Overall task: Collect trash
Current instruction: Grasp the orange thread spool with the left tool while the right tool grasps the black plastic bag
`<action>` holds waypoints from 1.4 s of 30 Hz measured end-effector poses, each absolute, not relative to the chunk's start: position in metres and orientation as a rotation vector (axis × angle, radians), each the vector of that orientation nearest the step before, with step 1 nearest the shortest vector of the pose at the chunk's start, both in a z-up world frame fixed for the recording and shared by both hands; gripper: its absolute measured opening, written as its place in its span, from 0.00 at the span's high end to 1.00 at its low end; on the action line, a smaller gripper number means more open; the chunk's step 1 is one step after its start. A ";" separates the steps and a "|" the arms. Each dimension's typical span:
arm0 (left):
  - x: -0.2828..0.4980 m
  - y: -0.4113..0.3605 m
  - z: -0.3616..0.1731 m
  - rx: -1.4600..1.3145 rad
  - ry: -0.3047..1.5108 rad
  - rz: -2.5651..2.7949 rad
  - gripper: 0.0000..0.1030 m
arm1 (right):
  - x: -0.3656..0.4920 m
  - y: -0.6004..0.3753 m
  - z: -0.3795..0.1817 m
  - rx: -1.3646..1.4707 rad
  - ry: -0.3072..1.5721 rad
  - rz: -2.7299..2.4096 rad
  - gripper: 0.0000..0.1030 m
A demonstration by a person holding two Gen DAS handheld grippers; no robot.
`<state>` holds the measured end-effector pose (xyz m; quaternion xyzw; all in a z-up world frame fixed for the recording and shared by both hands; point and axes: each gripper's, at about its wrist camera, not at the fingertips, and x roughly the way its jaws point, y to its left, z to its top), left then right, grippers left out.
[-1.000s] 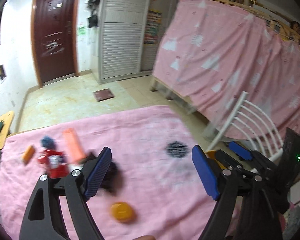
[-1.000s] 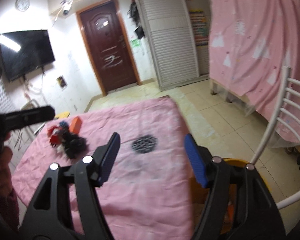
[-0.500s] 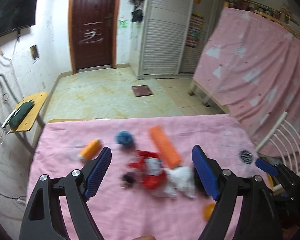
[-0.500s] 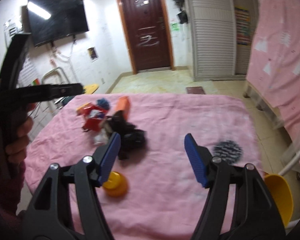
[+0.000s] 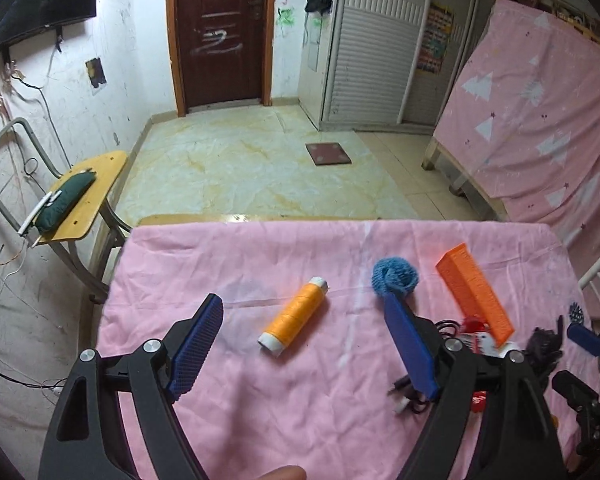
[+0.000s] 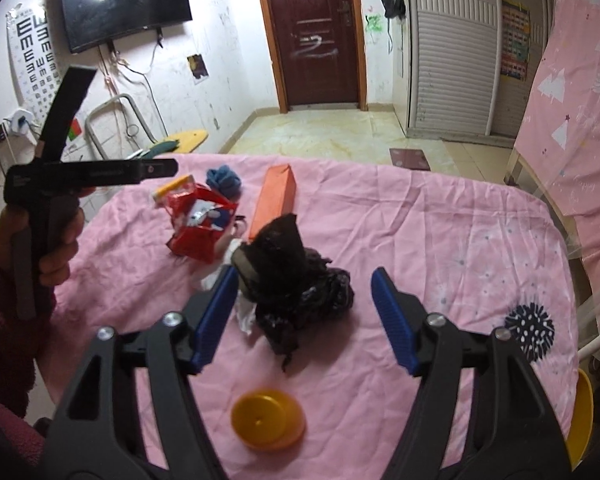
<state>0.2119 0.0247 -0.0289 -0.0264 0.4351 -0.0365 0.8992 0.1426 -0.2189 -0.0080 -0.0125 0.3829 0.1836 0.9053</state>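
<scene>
Swinging over from the dark mesh puff, the left tongs [image 5: 304,354] now frame the orange thread spool [image 5: 294,317] on the pink surface [image 5: 228,264], released and empty. From the right wrist, the right tongs [image 6: 304,316], just widened, bracket the black crumpled bag [image 6: 296,280] without gripping, likely the first trash pickup.

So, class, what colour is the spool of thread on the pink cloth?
Orange spool of thread, clearest in the left wrist view.
</scene>
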 end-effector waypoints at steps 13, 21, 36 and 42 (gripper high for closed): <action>0.233 0.021 -0.058 -0.017 0.968 -0.057 0.66 | 0.172 -0.216 -0.029 0.032 0.878 0.387 0.32; 0.229 0.019 -0.058 -0.001 0.942 -0.019 0.92 | 0.172 -0.214 -0.031 0.033 0.881 0.415 0.47; 0.187 0.013 -0.013 -0.010 0.821 0.052 0.92 | 0.134 -0.229 0.006 0.036 0.745 0.420 0.65; 0.163 -0.011 0.016 0.024 0.768 0.031 0.92 | 0.116 -0.245 0.015 0.055 0.710 0.409 0.65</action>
